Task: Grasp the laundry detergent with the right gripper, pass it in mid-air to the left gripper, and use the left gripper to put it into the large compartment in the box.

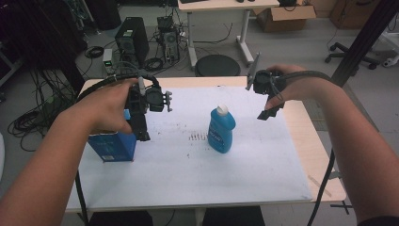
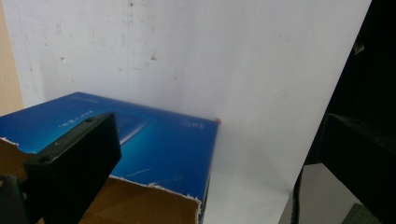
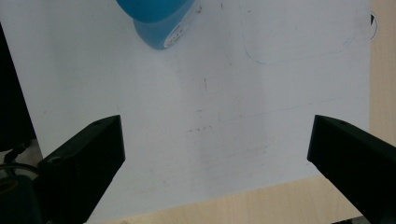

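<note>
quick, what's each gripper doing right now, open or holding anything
left gripper: open, over the blue box, holding nothing
right gripper: open, empty, near the blue bottle

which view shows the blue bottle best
The high view: the whole blue bottle stands upright on the white sheet, white cap and label visible. The right gripper view catches just its lower end at the top edge. The left gripper view faces the blue box.

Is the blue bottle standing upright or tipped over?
Upright. In the high view the blue bottle stands on its base on the white sheet, white cap on top, with neither gripper touching it.
</note>
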